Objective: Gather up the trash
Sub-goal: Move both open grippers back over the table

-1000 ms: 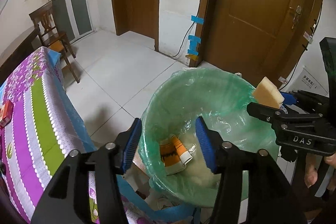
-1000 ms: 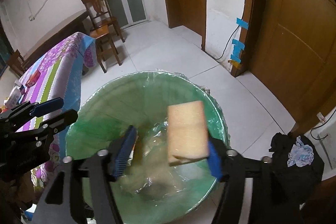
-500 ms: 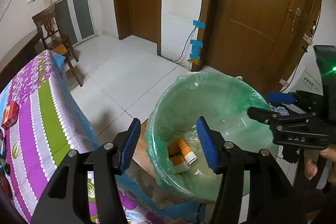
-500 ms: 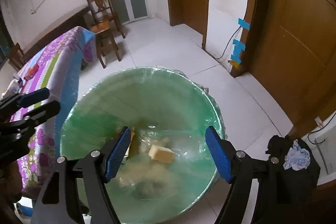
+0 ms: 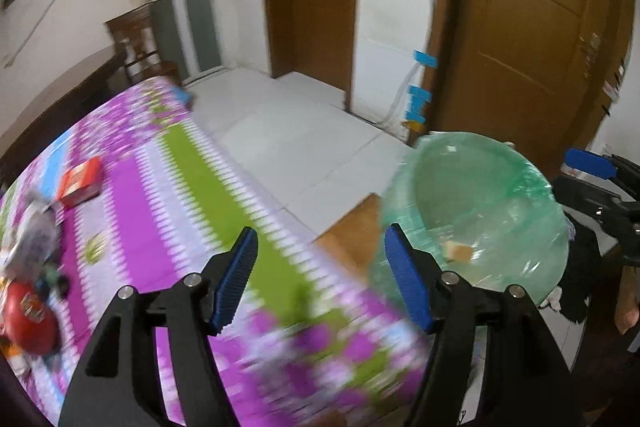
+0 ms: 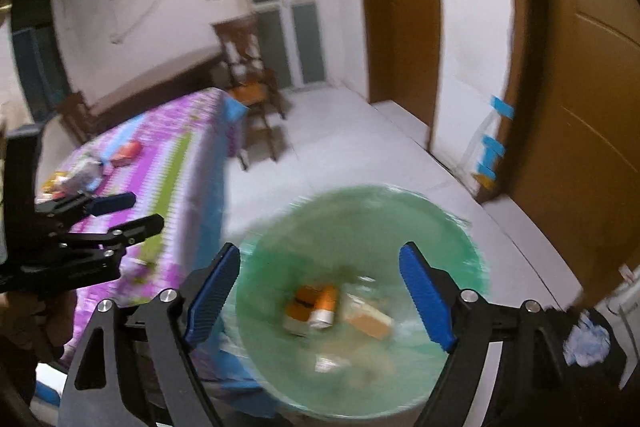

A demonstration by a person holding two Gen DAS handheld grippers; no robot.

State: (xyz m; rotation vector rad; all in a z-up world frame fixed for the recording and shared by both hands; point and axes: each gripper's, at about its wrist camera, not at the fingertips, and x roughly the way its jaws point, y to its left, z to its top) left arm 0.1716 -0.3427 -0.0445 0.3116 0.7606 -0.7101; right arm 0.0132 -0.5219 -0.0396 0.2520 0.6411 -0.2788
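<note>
Green-lined trash bin (image 5: 472, 211) sitting low right in the left wrist view, just past the corner of the purple-and-green tablecloth (image 5: 168, 211). Left gripper (image 5: 324, 283) gaping wide, blue pads parted, nothing between them, aimed at the tablecloth edge beside the bin. Down inside the bin, a tan sponge block (image 5: 458, 251) lying on the liner. Far from the bin on the cloth, a red box (image 5: 80, 181), a red round container (image 5: 30, 319) and blurred clutter at the left edge. Right gripper (image 5: 600, 183) poking in from beyond the bin's right rim, fingers spread.

Over to the right wrist view: right gripper (image 6: 320, 301) hanging above the bin (image 6: 360, 227), jaws wide apart and holding nothing. Inside the bin, between the pads, an orange-and-white package (image 6: 316, 305) with the sponge block (image 6: 370, 323) just beside it. Left gripper (image 6: 116, 213) off to the bin's left over the tablecloth (image 6: 160, 167), fingers apart. Wooden chair (image 6: 252, 87) standing beyond the bin at the cloth's far corner. Heavy motion blur throughout.
</note>
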